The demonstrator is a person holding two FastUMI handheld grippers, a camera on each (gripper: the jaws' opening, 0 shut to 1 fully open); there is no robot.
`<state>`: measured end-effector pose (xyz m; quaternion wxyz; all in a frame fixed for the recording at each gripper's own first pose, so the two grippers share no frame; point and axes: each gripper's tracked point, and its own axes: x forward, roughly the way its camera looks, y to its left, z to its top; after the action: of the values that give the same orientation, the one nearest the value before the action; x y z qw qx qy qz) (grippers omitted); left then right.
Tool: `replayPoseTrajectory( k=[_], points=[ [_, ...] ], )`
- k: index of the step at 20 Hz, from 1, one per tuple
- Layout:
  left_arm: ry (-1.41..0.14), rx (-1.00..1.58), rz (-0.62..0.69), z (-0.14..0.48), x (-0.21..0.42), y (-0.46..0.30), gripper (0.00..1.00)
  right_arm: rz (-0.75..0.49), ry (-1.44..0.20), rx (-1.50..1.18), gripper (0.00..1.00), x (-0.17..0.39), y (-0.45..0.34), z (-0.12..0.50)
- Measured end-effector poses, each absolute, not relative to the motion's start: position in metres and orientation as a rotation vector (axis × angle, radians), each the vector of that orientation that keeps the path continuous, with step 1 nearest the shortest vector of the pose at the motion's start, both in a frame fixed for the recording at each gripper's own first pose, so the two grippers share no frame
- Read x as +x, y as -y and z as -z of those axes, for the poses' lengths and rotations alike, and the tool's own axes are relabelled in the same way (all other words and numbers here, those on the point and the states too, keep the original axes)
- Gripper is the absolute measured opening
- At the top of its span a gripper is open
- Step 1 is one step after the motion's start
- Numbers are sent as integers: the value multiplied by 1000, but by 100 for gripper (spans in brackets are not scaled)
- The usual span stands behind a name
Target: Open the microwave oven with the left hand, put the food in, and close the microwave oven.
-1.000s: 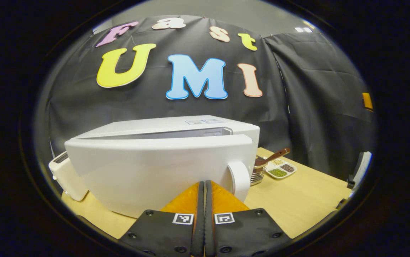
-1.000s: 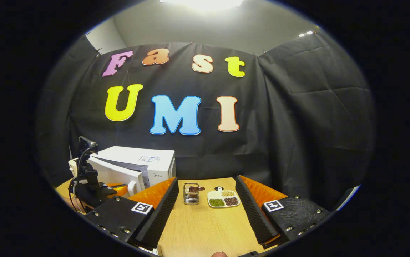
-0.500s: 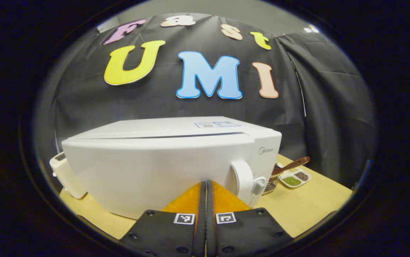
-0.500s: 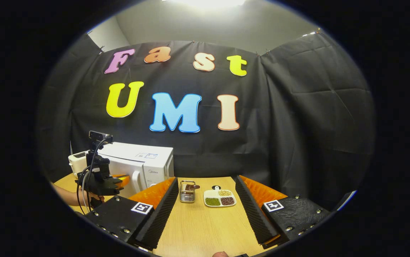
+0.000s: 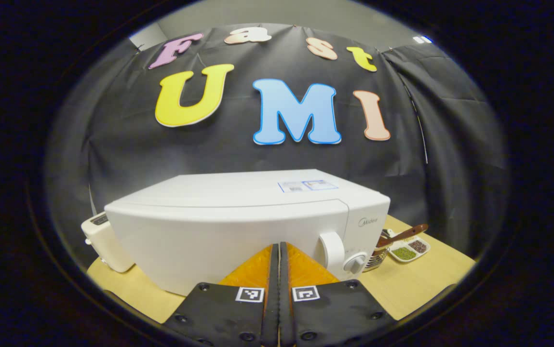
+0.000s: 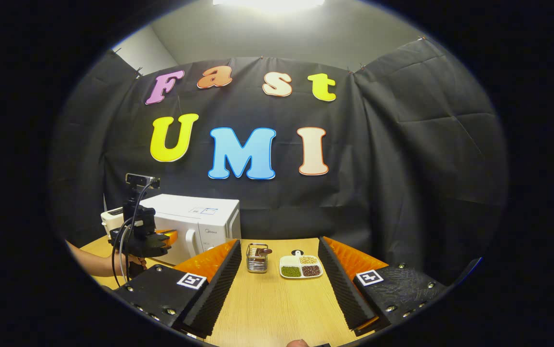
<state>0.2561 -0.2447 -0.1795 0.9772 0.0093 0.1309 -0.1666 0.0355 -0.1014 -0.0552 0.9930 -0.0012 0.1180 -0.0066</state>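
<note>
In the left gripper view the left gripper (image 5: 277,262) has its two fingers pressed flat together, holding nothing, their tips right at the lower front of the white box-shaped microwave oven (image 5: 238,217); whether they touch the door cannot be told. The door looks flush with the body, the seam along its top edge thin and even, so the step in hand is judged to be the last push of closing. To do it well, the push should go square into the door near its free right edge, next to the round white handle (image 5: 332,250) and the small white dial (image 5: 355,262), and stop once the latch seats, so that the oven does not slide back on the pale wooden surface (image 5: 412,284). The food is not visible, and whether it lies behind the door cannot be told. In the right gripper view the right gripper (image 6: 279,284) has its fingers spread wide and empty above the near surface, well apart from the oven; it is best kept there. Beyond its fingers stand a small wire basket with a brown spoon (image 6: 256,258) and a white divided dish of green, brown and yellow grains (image 6: 301,267), both to the right of the oven. A cream toaster (image 5: 105,238) sits at the oven's far left.
</note>
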Motion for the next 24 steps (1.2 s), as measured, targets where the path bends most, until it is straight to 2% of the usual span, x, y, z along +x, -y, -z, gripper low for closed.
replayPoseTrajectory(
  k=[6,12,17,21,22,23,24],
  points=[
    [-135,-4,310,88,178,221,7,-96,-192,58,97,34,84,45],
    [-80,44,161,35,92,159,7,-244,-150,95,97,28,66,37],
    [-52,79,72,6,29,102,7,-235,-123,121,96,22,64,29],
    [-31,73,58,-8,-1,73,7,-186,-101,103,97,8,58,18],
    [-30,63,63,-10,-8,69,9,-171,-92,95,97,4,56,13],
    [-27,58,60,-10,-12,62,17,-158,-82,88,97,-1,53,9],
    [-16,60,57,-12,-16,55,34,-149,-72,84,97,-4,50,4]
  ],
)
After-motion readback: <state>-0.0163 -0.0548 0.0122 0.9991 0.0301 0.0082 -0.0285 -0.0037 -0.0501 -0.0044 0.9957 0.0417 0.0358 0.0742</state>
